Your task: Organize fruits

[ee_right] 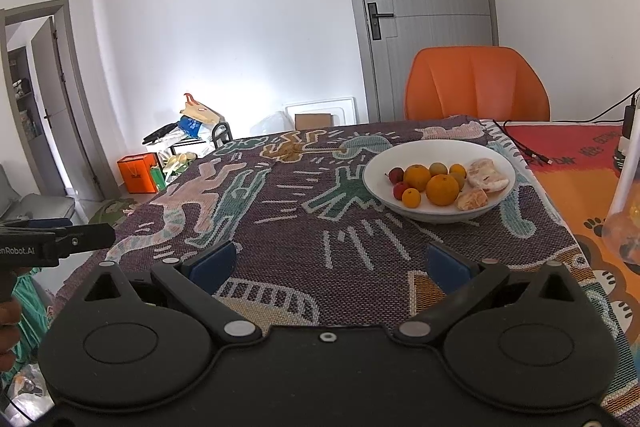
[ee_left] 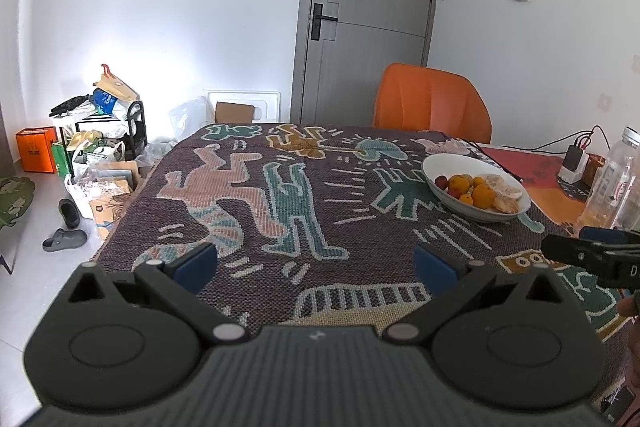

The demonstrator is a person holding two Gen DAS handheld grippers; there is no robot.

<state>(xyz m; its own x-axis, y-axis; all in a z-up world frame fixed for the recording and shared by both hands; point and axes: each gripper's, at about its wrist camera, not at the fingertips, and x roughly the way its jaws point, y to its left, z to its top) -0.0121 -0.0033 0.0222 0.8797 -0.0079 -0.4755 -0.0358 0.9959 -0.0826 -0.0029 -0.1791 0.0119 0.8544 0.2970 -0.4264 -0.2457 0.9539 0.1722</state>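
A white bowl (ee_right: 440,151) stands on the patterned cloth at the far right of the table. Inside it lie several oranges (ee_right: 442,189), small red fruits (ee_right: 396,175) and peeled citrus pieces (ee_right: 486,175). The same bowl (ee_left: 452,163) shows at the right in the left wrist view. My left gripper (ee_left: 316,261) hovers open over the near cloth, well short of the bowl, with nothing between its blue pads. Equally open and empty, my right gripper (ee_right: 330,265) sits in front of the bowl. Each gripper's tip appears at the edge of the other's view.
An orange chair (ee_right: 476,83) stands behind the table by a grey door. A clear plastic bottle (ee_left: 612,179) and a charger with cables (ee_left: 576,157) stand at the right on an orange mat. Bags, boxes and slippers clutter the floor to the left (ee_left: 96,155).
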